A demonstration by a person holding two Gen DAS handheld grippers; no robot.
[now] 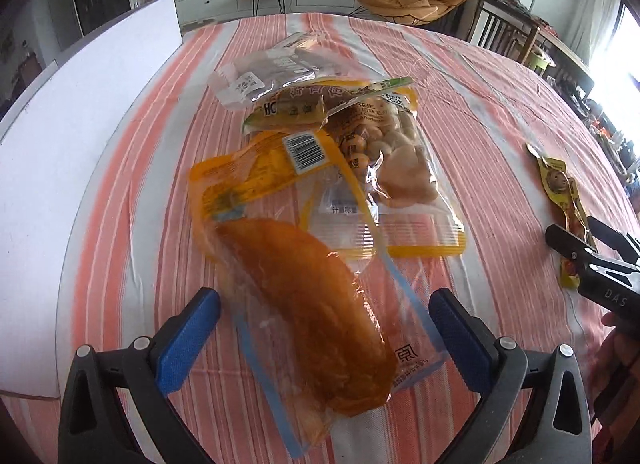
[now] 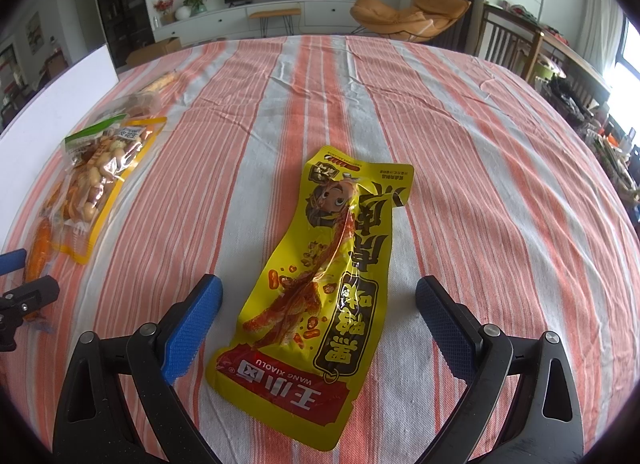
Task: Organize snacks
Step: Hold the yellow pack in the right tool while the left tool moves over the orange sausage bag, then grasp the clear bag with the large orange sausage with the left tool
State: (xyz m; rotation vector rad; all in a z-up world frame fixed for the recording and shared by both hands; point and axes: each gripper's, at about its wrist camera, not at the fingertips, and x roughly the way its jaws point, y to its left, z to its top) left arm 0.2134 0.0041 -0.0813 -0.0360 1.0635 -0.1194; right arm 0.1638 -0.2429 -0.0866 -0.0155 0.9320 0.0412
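In the left wrist view we see only the fingertips of the right gripper [image 1: 568, 248] before the right edge cuts it off, and it covers the near end of the yellow snack strip [image 1: 560, 200]. In the pile, the peanut bag [image 1: 400, 152] is partly buried under the clear pouch of orange meat [image 1: 304, 296] and a green-edged packet [image 1: 296, 108], while the farthest clear packet [image 1: 264, 72] has print too small for us to read. From the right wrist view, the left edge crops the left gripper [image 2: 16, 280].

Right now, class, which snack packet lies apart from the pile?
The yellow cartoon-printed packet, alone on the striped cloth between the right gripper's open fingers; the other packets overlap in a heap.
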